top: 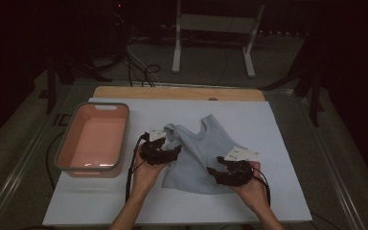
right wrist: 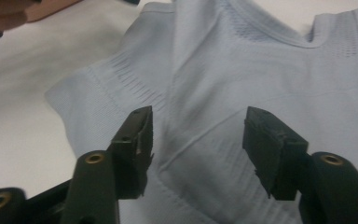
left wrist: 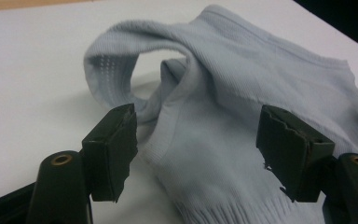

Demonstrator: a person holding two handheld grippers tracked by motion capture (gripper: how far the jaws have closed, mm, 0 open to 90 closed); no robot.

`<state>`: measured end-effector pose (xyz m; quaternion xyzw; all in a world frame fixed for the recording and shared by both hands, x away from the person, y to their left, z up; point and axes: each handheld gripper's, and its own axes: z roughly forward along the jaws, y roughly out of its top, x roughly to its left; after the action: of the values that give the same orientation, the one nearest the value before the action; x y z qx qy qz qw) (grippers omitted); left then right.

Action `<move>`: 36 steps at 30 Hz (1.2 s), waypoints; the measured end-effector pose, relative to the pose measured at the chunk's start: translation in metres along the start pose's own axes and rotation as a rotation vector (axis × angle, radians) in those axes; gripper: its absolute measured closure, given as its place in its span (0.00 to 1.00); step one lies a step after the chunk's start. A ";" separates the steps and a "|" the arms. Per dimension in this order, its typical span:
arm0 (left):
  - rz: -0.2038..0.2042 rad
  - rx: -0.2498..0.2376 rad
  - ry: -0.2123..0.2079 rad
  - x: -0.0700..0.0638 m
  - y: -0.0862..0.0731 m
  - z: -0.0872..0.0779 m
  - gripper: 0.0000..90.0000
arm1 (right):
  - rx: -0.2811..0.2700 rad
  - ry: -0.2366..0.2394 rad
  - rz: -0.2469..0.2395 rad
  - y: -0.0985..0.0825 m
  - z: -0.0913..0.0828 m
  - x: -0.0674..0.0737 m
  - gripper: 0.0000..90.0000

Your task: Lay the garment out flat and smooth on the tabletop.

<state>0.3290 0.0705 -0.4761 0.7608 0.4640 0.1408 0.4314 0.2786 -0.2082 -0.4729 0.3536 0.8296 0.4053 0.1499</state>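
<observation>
A pale blue sleeveless knit top [top: 201, 153] lies rumpled on the white table sheet [top: 273, 129]. My left gripper [top: 176, 152] is at the top's left edge and points right. In the left gripper view its jaws [left wrist: 196, 114] stand open on either side of the fabric, just below a raised, looped shoulder strap [left wrist: 112, 70]. My right gripper [top: 212, 171] is at the top's lower right and points left. Its jaws [right wrist: 199, 114] are open over the ribbed cloth [right wrist: 242, 70], with nothing pinched between the pads.
A pink basin with a grey rim [top: 60, 153] stands at the table's left, close to my left hand. A wooden strip [top: 177, 92] runs along the far edge. Beyond it are cables and a white stand [top: 211, 24] on the floor.
</observation>
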 end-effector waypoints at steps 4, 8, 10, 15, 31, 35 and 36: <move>0.007 0.013 -0.007 -0.002 -0.005 0.000 0.34 | -0.008 -0.016 0.013 0.000 -0.003 -0.006 0.42; 0.015 0.025 -0.013 -0.004 -0.011 0.000 0.34 | -0.014 -0.042 0.030 0.000 -0.005 -0.013 0.37; 0.016 0.029 -0.016 -0.004 -0.014 0.000 0.34 | -0.017 -0.054 0.036 0.001 -0.006 -0.017 0.36; 0.018 0.042 -0.028 -0.008 -0.021 -0.001 0.34 | -0.026 -0.106 0.056 0.003 -0.012 -0.033 0.33; 0.026 0.078 -0.057 -0.015 -0.036 -0.007 0.34 | 0.005 -0.253 0.172 -0.006 -0.022 -0.102 0.38; 0.026 0.095 -0.058 -0.014 -0.042 -0.009 0.35 | 0.040 -0.268 0.200 -0.012 -0.015 -0.113 0.43; 0.025 0.097 -0.059 -0.013 -0.043 -0.010 0.35 | 0.049 -0.272 0.205 -0.013 -0.013 -0.115 0.44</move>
<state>0.2909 0.0732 -0.5019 0.7905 0.4477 0.1010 0.4056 0.3467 -0.3028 -0.4789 0.4915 0.7709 0.3466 0.2098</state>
